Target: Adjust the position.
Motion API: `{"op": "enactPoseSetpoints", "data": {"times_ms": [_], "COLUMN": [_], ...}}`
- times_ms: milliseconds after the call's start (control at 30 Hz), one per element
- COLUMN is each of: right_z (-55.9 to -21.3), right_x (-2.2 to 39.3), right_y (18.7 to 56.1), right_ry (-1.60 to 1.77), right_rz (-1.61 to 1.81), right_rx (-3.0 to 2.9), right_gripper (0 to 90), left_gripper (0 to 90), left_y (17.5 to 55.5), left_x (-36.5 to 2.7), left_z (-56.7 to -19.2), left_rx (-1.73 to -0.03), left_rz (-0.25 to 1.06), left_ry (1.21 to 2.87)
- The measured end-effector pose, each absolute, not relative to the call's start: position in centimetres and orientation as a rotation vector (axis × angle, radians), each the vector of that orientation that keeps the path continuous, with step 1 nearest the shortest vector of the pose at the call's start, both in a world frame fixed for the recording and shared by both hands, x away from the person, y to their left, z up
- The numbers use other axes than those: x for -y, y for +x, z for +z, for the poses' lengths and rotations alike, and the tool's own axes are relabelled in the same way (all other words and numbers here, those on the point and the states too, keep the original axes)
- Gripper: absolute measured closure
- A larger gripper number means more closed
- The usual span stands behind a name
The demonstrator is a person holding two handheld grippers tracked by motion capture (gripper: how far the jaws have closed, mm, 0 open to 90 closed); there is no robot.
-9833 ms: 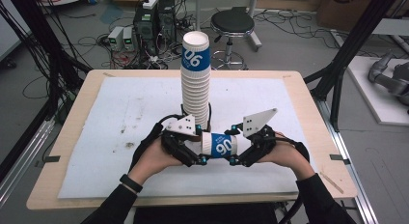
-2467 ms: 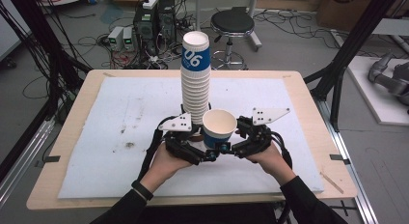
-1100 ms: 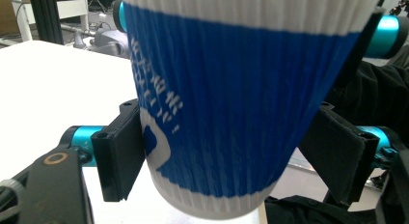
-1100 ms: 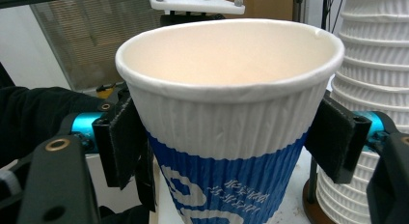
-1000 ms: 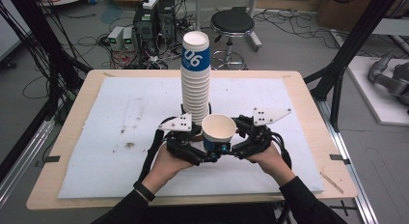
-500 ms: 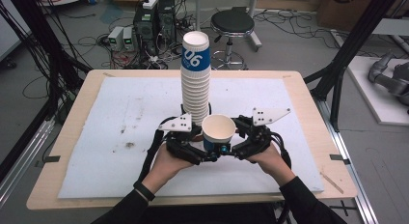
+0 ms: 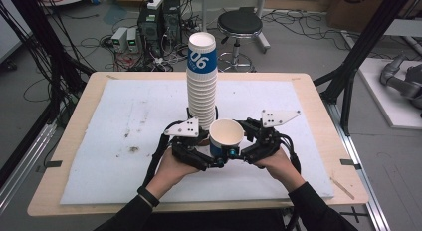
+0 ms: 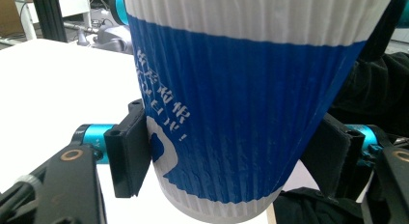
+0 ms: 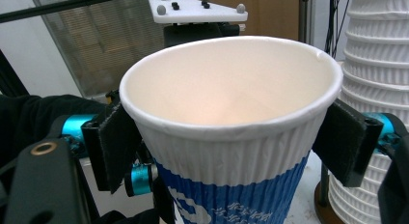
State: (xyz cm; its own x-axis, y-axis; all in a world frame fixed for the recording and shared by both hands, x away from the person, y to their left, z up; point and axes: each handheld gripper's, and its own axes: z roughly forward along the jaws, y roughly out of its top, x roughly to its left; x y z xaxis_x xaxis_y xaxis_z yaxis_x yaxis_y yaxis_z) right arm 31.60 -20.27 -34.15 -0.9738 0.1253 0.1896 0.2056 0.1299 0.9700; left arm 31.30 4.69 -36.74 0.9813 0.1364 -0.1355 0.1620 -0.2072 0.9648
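While both grippers meet at the near middle of the table (image 7: 318,99), a single paper cup (image 7: 226,137) is held upright between them, just near of the tall stack of paper cups (image 7: 201,86). Its long axis runs vertically: the open mouth points up, and the narrower base points down toward the white mat (image 7: 124,126) that covers the tabletop. The cup is ribbed, with a white band below the rim and a blue band printed with white characters lower down; its cream interior is empty.

Left gripper (image 7: 199,159): its jaws have just been closing, and in the left gripper view the two black pads (image 8: 128,149) press on opposite sides of the cup's blue lower wall, so the cup is clamped.

Right gripper (image 7: 244,154): its jaws have just been opening, with the cup between them. In the right gripper view the pads (image 9: 345,139) flank the white upper wall below the rim; the left pad lies close against the wall, while the right one stands slightly off it, so no grip is evident.

The stack stands upright just far of the held cup, mouths up, each cup nested in the one below; the top one bears "06" on its blue band.
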Motion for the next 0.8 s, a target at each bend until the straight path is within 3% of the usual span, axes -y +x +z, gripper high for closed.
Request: {"op": "enactPoseSetpoints", "data": {"times_ms": [233,467,800], "right_z": [-34.1,-34.0,-33.9], "right_x": [20.3,20.7,21.3], "right_y": [31.6,31.6,32.0], "right_ry": [-0.339,-0.347,-0.362], "right_rz": [-2.019,-2.030,-2.040], "right_rx": [2.317,2.335,2.382], "right_gripper": [19.5,20.0,20.1], "left_gripper": [26.4,17.6,16.6], "left_y": [31.2,31.2,30.9], "left_x": [-4.7,-5.0,-7.0], "left_z": [-36.7,-36.5,-35.7], "left_rx": [-0.223,-0.242,-0.258], "left_rz": [-0.013,0.011,0.078], "left_ry": [1.784,1.786,1.787]}}
